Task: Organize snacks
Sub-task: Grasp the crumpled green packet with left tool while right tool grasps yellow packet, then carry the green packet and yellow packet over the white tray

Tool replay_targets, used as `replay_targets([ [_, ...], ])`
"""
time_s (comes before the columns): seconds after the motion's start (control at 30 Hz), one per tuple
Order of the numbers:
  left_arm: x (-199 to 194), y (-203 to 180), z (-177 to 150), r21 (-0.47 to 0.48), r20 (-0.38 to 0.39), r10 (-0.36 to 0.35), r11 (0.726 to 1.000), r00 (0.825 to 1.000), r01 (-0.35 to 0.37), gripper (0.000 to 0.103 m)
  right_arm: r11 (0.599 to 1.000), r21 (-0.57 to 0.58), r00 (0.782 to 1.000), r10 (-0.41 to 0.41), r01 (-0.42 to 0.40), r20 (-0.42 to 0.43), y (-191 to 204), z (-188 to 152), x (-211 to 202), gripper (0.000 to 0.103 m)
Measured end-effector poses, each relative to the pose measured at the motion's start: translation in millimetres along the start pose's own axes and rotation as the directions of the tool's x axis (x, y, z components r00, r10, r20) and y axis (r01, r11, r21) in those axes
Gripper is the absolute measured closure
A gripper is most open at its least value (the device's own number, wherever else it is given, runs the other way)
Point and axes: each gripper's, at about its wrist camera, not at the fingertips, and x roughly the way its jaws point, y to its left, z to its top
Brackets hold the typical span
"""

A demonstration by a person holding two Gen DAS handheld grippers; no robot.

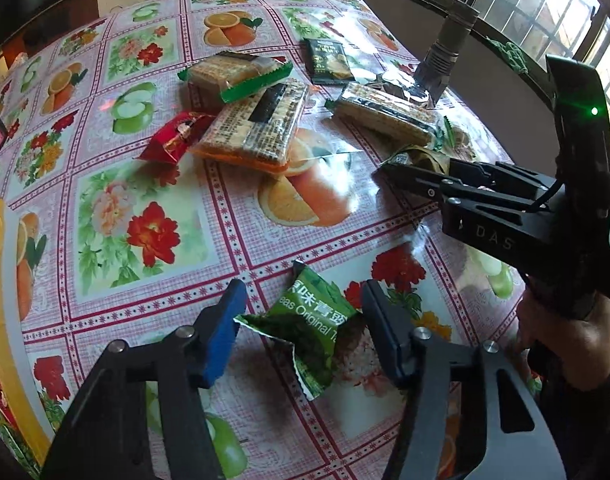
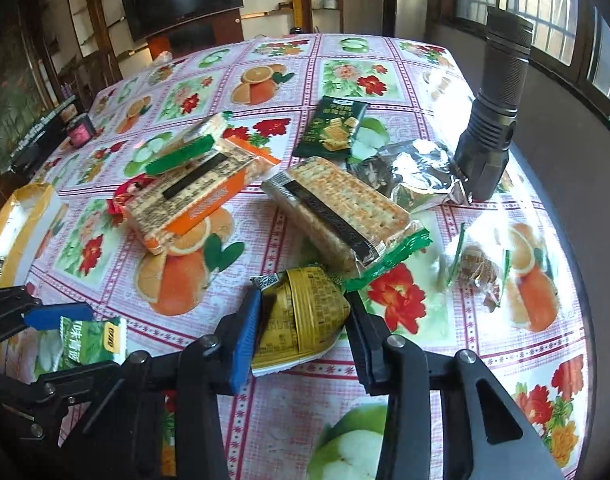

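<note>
Left wrist view: left gripper (image 1: 301, 320) fingers are sitting spread around a green snack packet (image 1: 311, 326) on the tabletop (image 1: 209, 216); right gripper (image 2: 303, 328) fingers are bracketing a yellow packet (image 2: 305, 316); whether clamped, I cannot tell.

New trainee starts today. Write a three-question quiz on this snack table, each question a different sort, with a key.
1. True or false: the right gripper has a yellow packet between its fingers.
2. Which packet lies between the left gripper fingers? A red, B green, C orange.
3. Fill in: the flashlight stands on its ____ end, beside a silver foil bag.

Key: 1 true. 2 B, the green packet. 3 wide head.
</note>
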Motion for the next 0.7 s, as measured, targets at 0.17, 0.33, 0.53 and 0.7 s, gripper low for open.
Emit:
replay_targets([
  [0.17,-12,2,-8,-0.024,0.027,0.002,1.000,1.000,-0.001,0.055,0.997,0.027,0.998,0.066,-0.067,0.020,3,-7,-11,0.063],
  [0.33,-24,3,-14,-0.053,0.050,0.009,0.999,0.999,-0.006,0.065,0.995,0.034,0.995,0.096,-0.097,0.041,7,-14,-24,0.063],
  [0.53,-39,6,-23,-0.071,0.076,0.009,0.997,0.997,-0.003,0.071,0.986,0.053,0.986,0.154,-0.158,0.071,10,-22,-44,0.063],
  [0.7,-52,12,-32,-0.097,0.097,0.013,0.995,0.995,-0.003,0.074,0.972,0.063,0.971,0.218,-0.224,0.101,16,-24,-56,0.063],
])
